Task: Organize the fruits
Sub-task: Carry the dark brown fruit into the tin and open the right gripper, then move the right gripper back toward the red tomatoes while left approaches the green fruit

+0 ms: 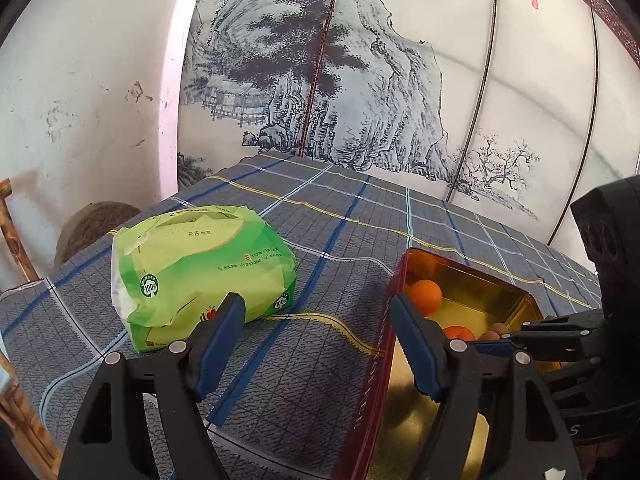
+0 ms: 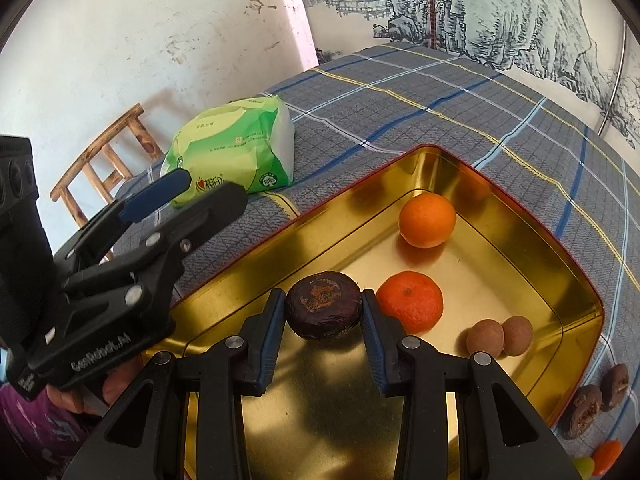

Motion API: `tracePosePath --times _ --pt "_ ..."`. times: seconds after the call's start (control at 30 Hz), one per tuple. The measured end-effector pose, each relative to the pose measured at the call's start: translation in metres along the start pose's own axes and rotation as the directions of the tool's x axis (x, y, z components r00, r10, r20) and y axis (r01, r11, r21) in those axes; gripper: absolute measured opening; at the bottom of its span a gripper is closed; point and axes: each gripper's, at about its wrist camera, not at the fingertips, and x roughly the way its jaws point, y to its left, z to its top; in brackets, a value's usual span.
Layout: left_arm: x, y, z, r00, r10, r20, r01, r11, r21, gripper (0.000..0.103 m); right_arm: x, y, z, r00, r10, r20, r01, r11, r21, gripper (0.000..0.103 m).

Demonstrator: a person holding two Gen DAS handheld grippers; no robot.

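An open tin (image 2: 320, 240), gold inside and red outside, lies on the plaid tablecloth. It holds two oranges (image 2: 427, 221) (image 2: 410, 302) and two small brown longans (image 2: 485, 337). My right gripper (image 2: 323, 300) hangs over the tin's near part, shut on a dark brown wrinkled round fruit (image 2: 323, 308). My left gripper (image 1: 316, 320) is open with nothing between its fingers. Its right finger (image 1: 412, 332) stands at the tin's left wall (image 1: 376, 360). In the right wrist view the left gripper (image 2: 216, 188) reaches in from the left beside the tin.
A green tissue pack (image 1: 200, 264) lies on the cloth left of the tin. Two more dark brown fruits (image 2: 584, 412) and an orange piece (image 2: 606, 454) lie outside the tin's right wall. A wooden stool (image 2: 104, 156) stands past the table's left edge. A painted wall runs behind the table.
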Motion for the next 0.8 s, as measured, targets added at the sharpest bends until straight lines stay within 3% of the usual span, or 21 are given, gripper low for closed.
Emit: tracePosePath --times 0.8 --pt "-0.0018 0.0081 0.0000 1.000 0.009 -0.010 -0.009 0.999 -0.039 0.078 -0.0011 -0.0085 0.0049 1.000 0.015 0.027 -0.016 0.999 0.042 0.041"
